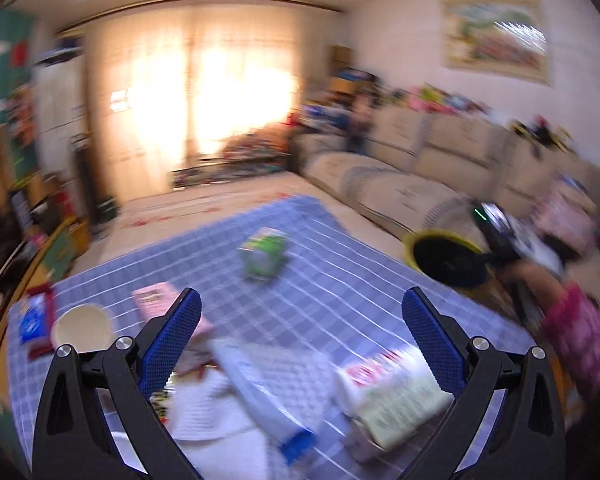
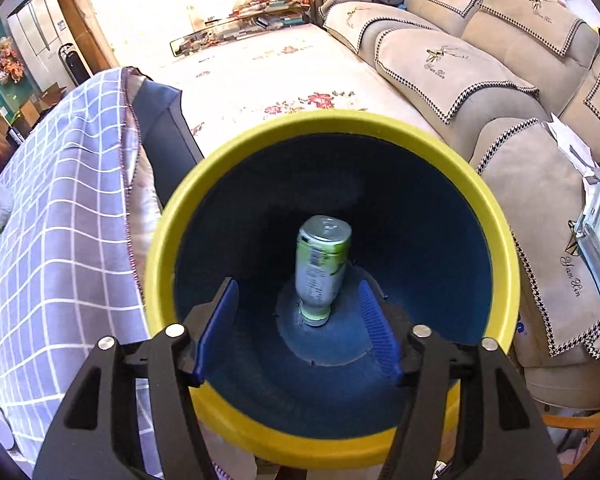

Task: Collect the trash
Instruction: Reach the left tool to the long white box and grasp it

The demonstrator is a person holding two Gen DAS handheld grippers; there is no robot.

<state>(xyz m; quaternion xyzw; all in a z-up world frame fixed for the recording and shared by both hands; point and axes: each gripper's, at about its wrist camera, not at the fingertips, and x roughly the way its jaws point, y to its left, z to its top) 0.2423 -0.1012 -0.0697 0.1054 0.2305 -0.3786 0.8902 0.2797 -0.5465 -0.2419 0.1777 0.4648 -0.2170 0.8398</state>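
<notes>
Litter lies scattered over the blue-and-white checked tabletop [image 1: 320, 300] in the left wrist view, which is badly smeared by motion. The left hand-held gripper [image 1: 302, 308] hangs above the near edge with its jaws spread wide and nothing between them. Under it sit a white flattened wrapper with a blue end [image 1: 260, 392] and, to its right, a crumpled cream-and-red packet [image 1: 396, 392]; both look light, soft and thin, likely to slide on the cloth, so a pinch on a raised fold or edge seems the better hold. Farther off stands a small green-and-white carton [image 1: 264, 256], probably light and easily dented, best taken across its flat sides. At the near left are a pale round paper cup [image 1: 84, 328] and a pink flat box [image 1: 160, 300]. At the far right the yellow-rimmed, dark blue waste bin [image 1: 420, 240] shows beside the tabletop.

Right wrist view: the right hand-held gripper [image 2: 298, 308] is over that waste bin [image 2: 360, 120], jaws apart and gripping nothing. A green-labelled plastic bottle [image 2: 320, 268] stands cap-down in the bin's bottom, clear of both pads [image 2: 226, 312]. It looks empty, light and smooth, so its job seems done.
</notes>
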